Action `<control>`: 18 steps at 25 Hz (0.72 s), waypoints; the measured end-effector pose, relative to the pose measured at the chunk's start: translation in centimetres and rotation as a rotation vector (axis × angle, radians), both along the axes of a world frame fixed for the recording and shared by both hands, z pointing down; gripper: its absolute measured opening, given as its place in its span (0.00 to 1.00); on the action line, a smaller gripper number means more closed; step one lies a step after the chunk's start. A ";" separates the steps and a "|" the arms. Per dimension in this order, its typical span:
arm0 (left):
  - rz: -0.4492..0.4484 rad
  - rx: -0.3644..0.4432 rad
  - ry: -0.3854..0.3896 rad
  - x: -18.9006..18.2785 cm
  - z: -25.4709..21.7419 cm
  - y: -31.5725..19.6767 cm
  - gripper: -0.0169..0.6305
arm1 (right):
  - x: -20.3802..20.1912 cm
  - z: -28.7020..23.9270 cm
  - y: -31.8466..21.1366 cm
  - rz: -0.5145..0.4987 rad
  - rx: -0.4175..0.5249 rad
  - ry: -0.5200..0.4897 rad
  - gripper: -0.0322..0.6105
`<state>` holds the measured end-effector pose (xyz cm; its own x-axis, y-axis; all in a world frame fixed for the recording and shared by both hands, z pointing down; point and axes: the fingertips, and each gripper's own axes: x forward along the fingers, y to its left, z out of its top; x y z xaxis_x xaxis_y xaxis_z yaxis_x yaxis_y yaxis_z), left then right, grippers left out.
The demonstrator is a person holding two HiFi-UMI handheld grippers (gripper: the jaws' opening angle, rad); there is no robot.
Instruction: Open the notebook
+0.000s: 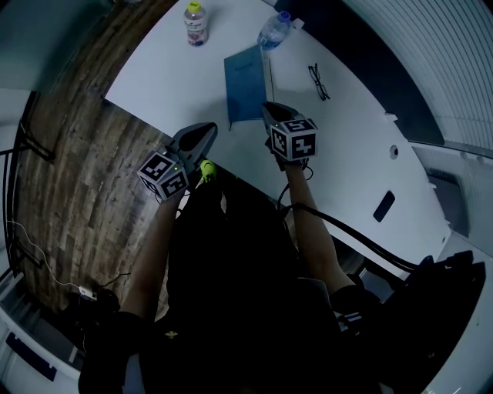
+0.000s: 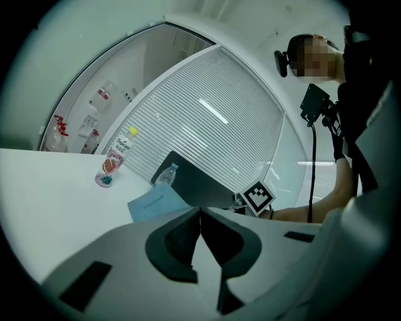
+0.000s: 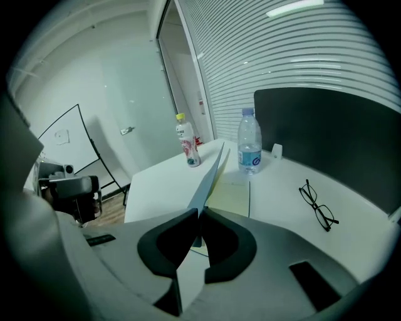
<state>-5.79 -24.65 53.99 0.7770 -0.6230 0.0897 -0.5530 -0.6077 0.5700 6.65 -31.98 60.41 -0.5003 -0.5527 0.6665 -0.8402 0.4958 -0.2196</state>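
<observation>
The notebook is showing a blue cover and pale yellow pages on the white table; near its far edge, one bottle is wearing a yellow cap and pink label.

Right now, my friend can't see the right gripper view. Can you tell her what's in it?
The right gripper has its jaws shut on the notebook cover, holding it raised above a pale yellow page. Behind on the white table stand a pink-labelled bottle and a water bottle; glasses lie to the right.
</observation>
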 end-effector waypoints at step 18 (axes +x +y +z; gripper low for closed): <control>0.001 0.011 0.011 -1.4 -0.6 0.3 0.05 | -4.6 -2.4 0.9 -0.111 0.052 0.013 0.11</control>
<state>-7.16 -24.37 53.35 0.7784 -0.6234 0.0740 -0.5463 -0.6146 0.5691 2.08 -31.10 58.01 -0.5520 -0.5284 0.6451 -0.7822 0.5962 -0.1809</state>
